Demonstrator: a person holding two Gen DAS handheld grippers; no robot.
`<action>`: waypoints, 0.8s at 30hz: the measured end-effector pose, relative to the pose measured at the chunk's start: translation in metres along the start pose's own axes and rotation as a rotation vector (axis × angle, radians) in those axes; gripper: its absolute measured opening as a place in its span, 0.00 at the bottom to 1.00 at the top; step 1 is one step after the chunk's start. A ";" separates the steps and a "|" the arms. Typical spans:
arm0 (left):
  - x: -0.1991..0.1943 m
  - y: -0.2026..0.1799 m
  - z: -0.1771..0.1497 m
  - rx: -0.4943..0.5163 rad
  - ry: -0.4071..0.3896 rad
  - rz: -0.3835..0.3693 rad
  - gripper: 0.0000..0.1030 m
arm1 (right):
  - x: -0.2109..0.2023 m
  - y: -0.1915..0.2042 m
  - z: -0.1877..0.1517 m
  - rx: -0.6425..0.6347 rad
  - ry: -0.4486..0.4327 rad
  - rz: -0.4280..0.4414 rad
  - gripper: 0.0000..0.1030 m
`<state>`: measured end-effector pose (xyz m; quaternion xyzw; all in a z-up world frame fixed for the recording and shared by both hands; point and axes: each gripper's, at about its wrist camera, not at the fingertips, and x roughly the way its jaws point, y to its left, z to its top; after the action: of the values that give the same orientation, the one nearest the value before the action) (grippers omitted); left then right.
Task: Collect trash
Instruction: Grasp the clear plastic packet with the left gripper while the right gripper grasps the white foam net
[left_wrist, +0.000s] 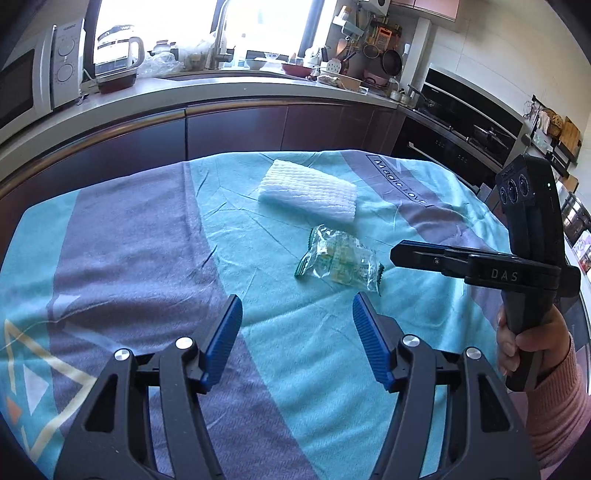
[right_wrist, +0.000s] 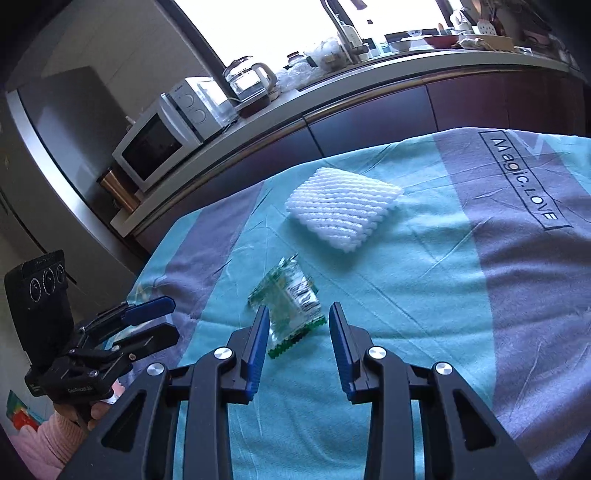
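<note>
The wrapper (right_wrist: 286, 302) lies flat on the cloth-covered counter (right_wrist: 424, 295), directly ahead of the right tool (right_wrist: 297, 332), long axis roughly along the approach. Right tool: wide, empty, nearer. Left tool (left_wrist: 295, 317): wide, empty, farther off.

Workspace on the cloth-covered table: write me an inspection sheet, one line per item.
Surface: table under a teal and purple cloth, wrinkled, printed "Magic.LOVE".
Job's things: clear plastic wrapper with green edges, crumpled, lying flat; white foam net sleeve beyond it, apart from it.
Clutter: nothing seen on the cloth besides those two.
Grippers: left gripper open, empty, short of the wrapper; right gripper open, its fingers either side of the wrapper's near end, not closed on it.
Cables: nothing seen on the table.
Surroundings: kitchen counter with microwave, glass kettle, sink tap, utensils; built-in oven.
</note>
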<state>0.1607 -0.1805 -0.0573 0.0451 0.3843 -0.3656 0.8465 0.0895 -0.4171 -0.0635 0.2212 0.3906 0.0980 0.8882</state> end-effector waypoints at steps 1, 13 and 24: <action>0.006 -0.004 0.005 0.008 0.006 -0.005 0.60 | -0.001 -0.005 0.005 0.015 -0.008 -0.002 0.33; 0.062 -0.034 0.034 0.057 0.071 -0.044 0.75 | 0.043 -0.029 0.063 0.075 -0.017 -0.065 0.56; 0.077 -0.044 0.023 0.112 0.105 -0.016 0.59 | 0.078 -0.023 0.070 0.025 0.036 -0.157 0.33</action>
<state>0.1803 -0.2656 -0.0846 0.1084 0.4075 -0.3903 0.8184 0.1936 -0.4325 -0.0836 0.1993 0.4238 0.0273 0.8831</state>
